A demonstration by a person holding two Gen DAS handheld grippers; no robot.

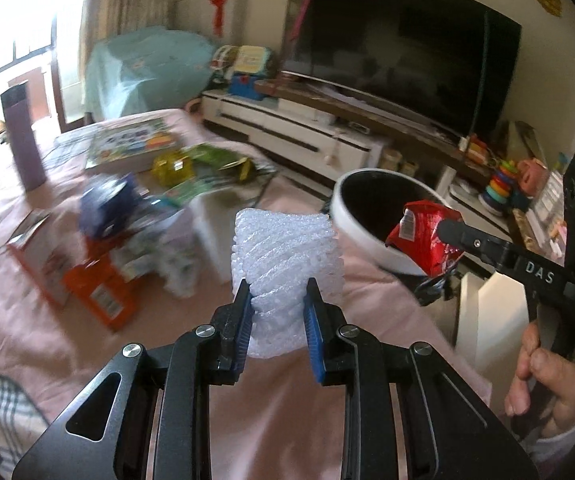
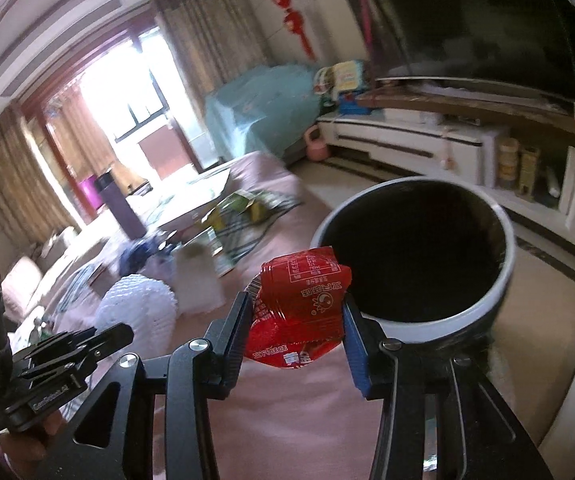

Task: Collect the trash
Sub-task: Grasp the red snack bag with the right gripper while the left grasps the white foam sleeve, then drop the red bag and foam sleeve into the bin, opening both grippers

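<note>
My left gripper [image 1: 278, 292] is shut on a white foam net sleeve [image 1: 285, 258], held upright above the pink tablecloth. The same foam sleeve [image 2: 137, 304] shows at lower left in the right wrist view, with the left gripper [image 2: 125, 334] under it. My right gripper [image 2: 295, 308] is shut on a crumpled red snack wrapper [image 2: 301, 312], just short of the rim of a round white bin with a black inside [image 2: 419, 252]. From the left wrist view, the red wrapper [image 1: 423, 236] hangs in the right gripper [image 1: 445, 232] at the bin [image 1: 371, 216] mouth.
Boxes and packets [image 1: 99, 268] lie blurred on the pink-covered table [image 1: 39, 320], with a purple flask [image 1: 23, 136] and books [image 1: 131, 144] farther back. A white TV cabinet [image 1: 287, 128] and a large dark screen [image 1: 399, 56] stand behind. A hand [image 1: 543, 376] grips the right tool.
</note>
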